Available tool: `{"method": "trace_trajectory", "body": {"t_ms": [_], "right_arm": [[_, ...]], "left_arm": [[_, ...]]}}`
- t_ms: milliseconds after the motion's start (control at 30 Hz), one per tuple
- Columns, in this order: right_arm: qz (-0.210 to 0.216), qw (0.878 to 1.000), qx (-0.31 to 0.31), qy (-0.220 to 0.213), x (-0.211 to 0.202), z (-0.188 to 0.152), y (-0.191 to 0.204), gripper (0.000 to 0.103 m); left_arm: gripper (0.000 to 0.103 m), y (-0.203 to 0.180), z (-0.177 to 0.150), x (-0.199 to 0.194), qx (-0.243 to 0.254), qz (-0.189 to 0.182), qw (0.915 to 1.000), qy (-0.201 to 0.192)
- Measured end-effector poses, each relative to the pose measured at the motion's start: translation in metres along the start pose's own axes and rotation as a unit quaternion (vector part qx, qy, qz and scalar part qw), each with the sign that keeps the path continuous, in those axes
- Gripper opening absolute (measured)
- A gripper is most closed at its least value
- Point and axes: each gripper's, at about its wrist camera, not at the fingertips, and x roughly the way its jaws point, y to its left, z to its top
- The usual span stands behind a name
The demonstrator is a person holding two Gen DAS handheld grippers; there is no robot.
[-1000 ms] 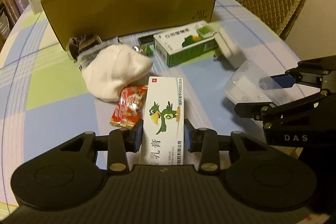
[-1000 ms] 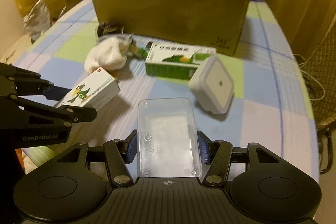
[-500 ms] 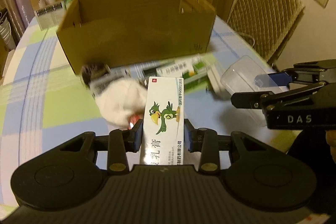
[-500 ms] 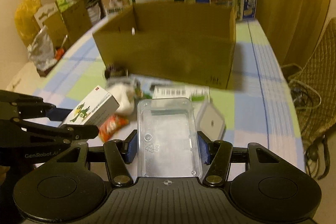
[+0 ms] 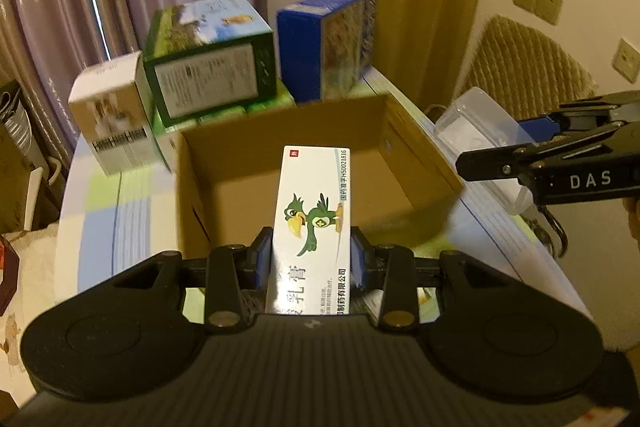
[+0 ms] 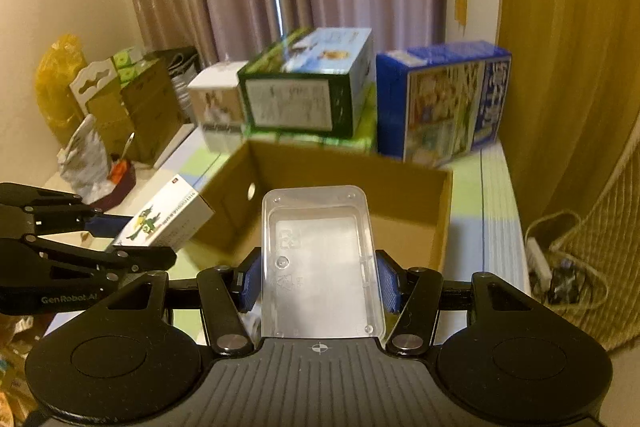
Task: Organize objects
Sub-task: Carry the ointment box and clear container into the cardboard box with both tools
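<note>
My left gripper (image 5: 311, 259) is shut on a white medicine box with a green parrot (image 5: 314, 223), held in the air over the near wall of the open cardboard box (image 5: 416, 163). The same medicine box (image 6: 168, 219) shows at the left of the right wrist view, in the left gripper (image 6: 120, 231). My right gripper (image 6: 318, 277) is shut on a clear plastic container (image 6: 320, 259), raised in front of the cardboard box (image 6: 436, 227). From the left wrist view the clear container (image 5: 476, 119) and right gripper (image 5: 520, 143) hang beside the box's right wall. The cardboard box looks empty inside.
Behind the cardboard box stand a white carton (image 5: 112, 119), a green carton (image 5: 212, 63) and a blue carton (image 5: 328, 43). Curtains hang at the back. A quilted chair (image 5: 524, 67) is at the right, with bags and boxes (image 6: 100, 107) off the table's left side.
Both grippers rose off the table with their objects and moved forward to the cardboard box. The sock, snack packet and other table items dropped out of view.
</note>
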Motion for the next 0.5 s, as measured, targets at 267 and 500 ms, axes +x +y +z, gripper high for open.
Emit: {"method": "trace_trajectory", "body": {"t_ms": [267, 500], "right_arm": [[-0.011, 0.999, 0.025, 0.019, 0.055, 0.045, -0.027, 0.054], [-0.021, 0.998, 0.048, 0.045, 0.098, 0.04, -0.046, 0.054]], "left_arm": [[0.033, 0.028, 0.042, 0.041, -0.012, 0.01, 0.9997, 0.017], [0.033, 0.037, 0.041, 0.078, -0.029, 0.0, 0.9988, 0.038]]}}
